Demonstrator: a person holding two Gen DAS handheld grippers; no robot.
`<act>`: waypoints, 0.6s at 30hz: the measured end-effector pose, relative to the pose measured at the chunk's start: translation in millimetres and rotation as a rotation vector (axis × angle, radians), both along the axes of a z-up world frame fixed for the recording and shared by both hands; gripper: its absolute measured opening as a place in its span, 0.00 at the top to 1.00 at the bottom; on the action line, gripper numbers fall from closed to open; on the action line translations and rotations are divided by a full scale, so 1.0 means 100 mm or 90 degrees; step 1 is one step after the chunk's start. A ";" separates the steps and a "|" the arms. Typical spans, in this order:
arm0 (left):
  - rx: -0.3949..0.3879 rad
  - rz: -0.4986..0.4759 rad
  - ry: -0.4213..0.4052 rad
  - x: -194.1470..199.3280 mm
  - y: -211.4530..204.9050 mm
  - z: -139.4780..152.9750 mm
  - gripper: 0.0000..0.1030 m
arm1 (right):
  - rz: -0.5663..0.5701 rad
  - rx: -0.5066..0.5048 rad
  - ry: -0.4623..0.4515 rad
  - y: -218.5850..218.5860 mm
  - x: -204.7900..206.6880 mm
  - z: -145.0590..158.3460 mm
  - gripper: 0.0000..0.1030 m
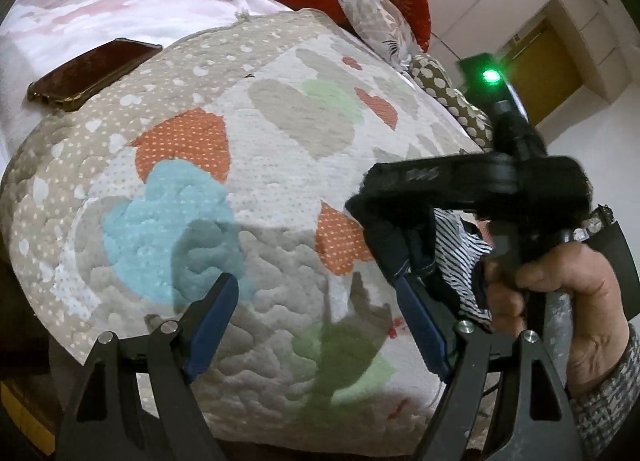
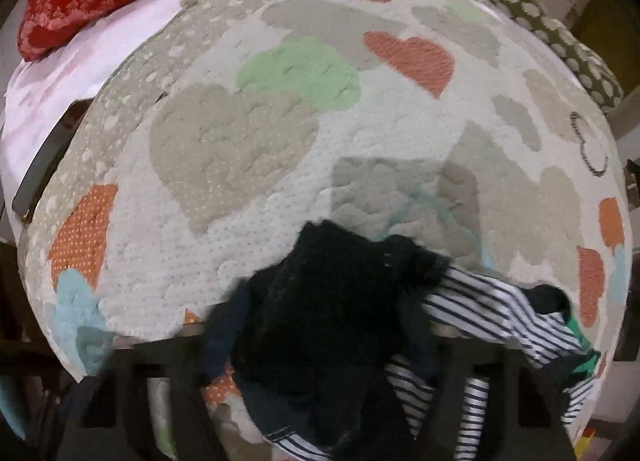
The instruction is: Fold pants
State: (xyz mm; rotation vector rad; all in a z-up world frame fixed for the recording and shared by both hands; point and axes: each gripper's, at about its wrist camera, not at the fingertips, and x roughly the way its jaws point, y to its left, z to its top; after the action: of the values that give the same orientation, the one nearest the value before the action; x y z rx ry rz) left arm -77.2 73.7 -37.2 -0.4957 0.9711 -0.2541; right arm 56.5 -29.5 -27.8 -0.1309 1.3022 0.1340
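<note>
dark pants bunched in right gripper at quilt edge; left gripper gapes

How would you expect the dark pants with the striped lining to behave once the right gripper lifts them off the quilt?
The pants are probably floppy: they bunch and drape around the right gripper. Likely light, since one pinch seems to carry them. The striped lining hangs loose and may sag or unfold.

My left gripper spread wide, nothing between fingers. My right gripper just beyond its right finger, clamped on cloth, right hand squeezing handle.
</note>
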 end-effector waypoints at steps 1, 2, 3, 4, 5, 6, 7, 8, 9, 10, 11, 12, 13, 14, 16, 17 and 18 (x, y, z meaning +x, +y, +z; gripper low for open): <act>-0.005 0.000 0.000 0.01 -0.01 0.00 0.22 | -0.013 0.023 -0.002 -0.07 0.00 0.05 0.57; -0.008 -0.002 0.001 0.02 -0.03 0.00 0.22 | -0.024 0.046 -0.003 -0.15 -0.01 0.10 0.63; -0.010 -0.007 0.003 0.05 -0.06 -0.01 0.22 | -0.038 0.079 -0.006 -0.26 -0.01 0.16 0.64; -0.009 -0.010 0.003 0.07 -0.09 -0.01 0.22 | -0.045 0.100 -0.012 -0.33 -0.03 0.20 0.65; -0.006 -0.015 -0.001 0.10 -0.13 -0.01 0.22 | -0.050 0.120 -0.022 -0.40 -0.05 0.25 0.66; -0.001 -0.023 -0.006 0.13 -0.19 0.00 0.22 | -0.052 0.135 -0.031 -0.45 -0.06 0.29 0.66; 0.007 -0.036 -0.013 0.18 -0.27 0.00 0.22 | -0.054 0.147 -0.035 -0.48 -0.08 0.33 0.66; 0.016 -0.050 -0.024 0.22 -0.35 0.01 0.22 | -0.055 0.166 -0.036 -0.53 -0.11 0.36 0.66; 0.024 -0.059 -0.033 0.24 -0.41 0.02 0.22 | -0.057 0.179 -0.036 -0.57 -0.12 0.37 0.66; 0.041 -0.073 -0.048 0.27 -0.52 0.03 0.22 | -0.060 0.194 -0.035 -0.60 -0.13 0.39 0.66; 0.049 -0.083 -0.057 0.30 -0.59 0.03 0.22 | -0.061 0.211 -0.034 -0.62 -0.14 0.41 0.66; 0.053 -0.096 -0.065 0.33 -0.68 0.04 0.22 | -0.061 0.226 -0.037 -0.66 -0.16 0.45 0.66; 0.053 -0.106 -0.070 0.35 -0.75 0.05 0.26 | -0.060 0.235 -0.039 -0.69 -0.17 0.46 0.66; 0.051 -0.115 -0.073 0.38 -0.81 0.06 0.35 | -0.059 0.245 -0.042 -0.71 -0.18 0.50 0.66; 0.060 -0.143 -0.063 0.44 -0.99 0.10 0.76 | -0.060 0.269 -0.050 -0.77 -0.21 0.53 0.66; 0.061 -0.153 -0.059 0.46 -1.05 0.12 0.80 | -0.061 0.279 -0.052 -0.80 -0.21 0.55 0.66; 0.062 -0.161 -0.060 0.47 -1.13 0.16 0.81 | -0.064 0.294 -0.058 -0.88 -0.24 0.58 0.66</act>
State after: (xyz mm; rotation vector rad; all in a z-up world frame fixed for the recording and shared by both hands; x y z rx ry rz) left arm -30.0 -39.2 -21.5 -0.2686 0.9487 -0.4517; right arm 32.7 -117.1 30.4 0.3176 1.1545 0.3347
